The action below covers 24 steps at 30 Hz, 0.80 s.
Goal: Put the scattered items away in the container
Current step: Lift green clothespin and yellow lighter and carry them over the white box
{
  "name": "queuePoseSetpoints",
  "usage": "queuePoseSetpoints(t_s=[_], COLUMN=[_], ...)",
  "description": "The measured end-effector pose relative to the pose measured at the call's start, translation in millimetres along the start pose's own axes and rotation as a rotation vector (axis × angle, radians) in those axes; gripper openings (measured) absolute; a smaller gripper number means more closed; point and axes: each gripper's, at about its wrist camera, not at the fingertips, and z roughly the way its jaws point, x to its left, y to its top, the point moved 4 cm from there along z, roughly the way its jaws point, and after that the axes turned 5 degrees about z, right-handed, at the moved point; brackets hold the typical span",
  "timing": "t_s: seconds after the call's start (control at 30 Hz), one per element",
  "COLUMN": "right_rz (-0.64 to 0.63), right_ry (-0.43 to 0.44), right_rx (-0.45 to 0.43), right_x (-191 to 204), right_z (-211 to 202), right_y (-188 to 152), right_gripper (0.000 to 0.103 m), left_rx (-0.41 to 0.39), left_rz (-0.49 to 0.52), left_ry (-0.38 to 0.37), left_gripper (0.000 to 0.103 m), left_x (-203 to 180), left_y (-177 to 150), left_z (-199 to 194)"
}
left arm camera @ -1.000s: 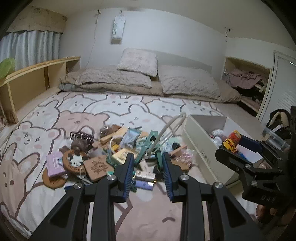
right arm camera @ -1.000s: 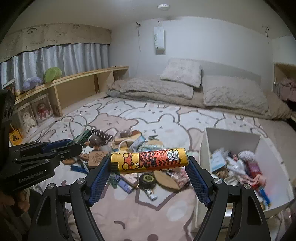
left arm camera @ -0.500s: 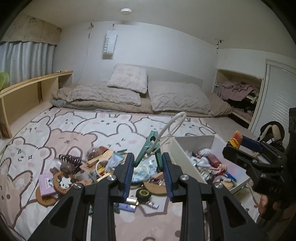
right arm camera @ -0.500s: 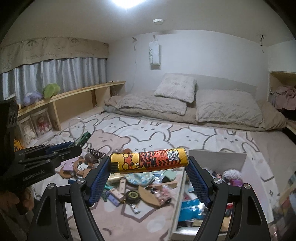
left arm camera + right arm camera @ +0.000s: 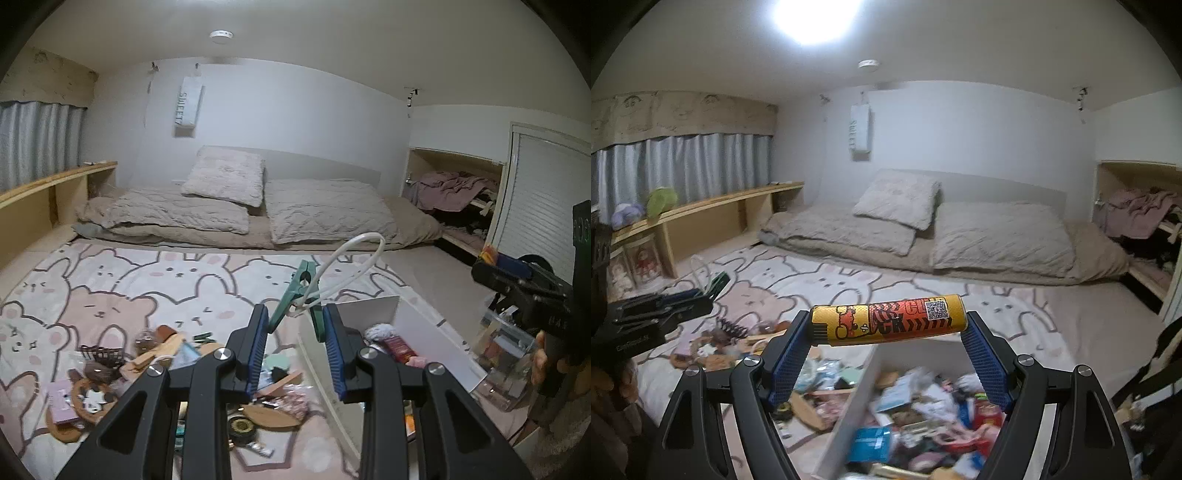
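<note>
Clutter remains piled on the bear-print blanket left of the white box, which is already well filled. Right hand-held gripper clamps a yellow tube above the box; left hand-held gripper pinches a green clothespin with white cord near its rim.

The box below the right claw blurs; its contents are unreadable and its near end is cut off.

Dim fisheye views, ceiling-lamp glare, motion-blurred box contents.
</note>
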Motion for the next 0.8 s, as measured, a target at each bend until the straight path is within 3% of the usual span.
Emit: queuePoseSetpoints(t_s=[0.23,0.5,0.8], right_rz=[-0.010,0.020,0.142], right_ry=[-0.018,-0.015,-0.006], right_rx=[0.031,0.147,0.276], right_x=[-34,-68,-107], right_z=[8,46,100], right_y=[-2,-36,-55], right_gripper=[0.082,0.082,0.082], left_rx=[0.024,0.060,0.130], left_rz=[0.005,0.040,0.047], left_ry=[-0.051,-0.075,-0.120], left_gripper=[0.030,0.030,0.030], left_x=[-25,-49,-66], left_y=[8,5,-14], left_z=[26,52,84])
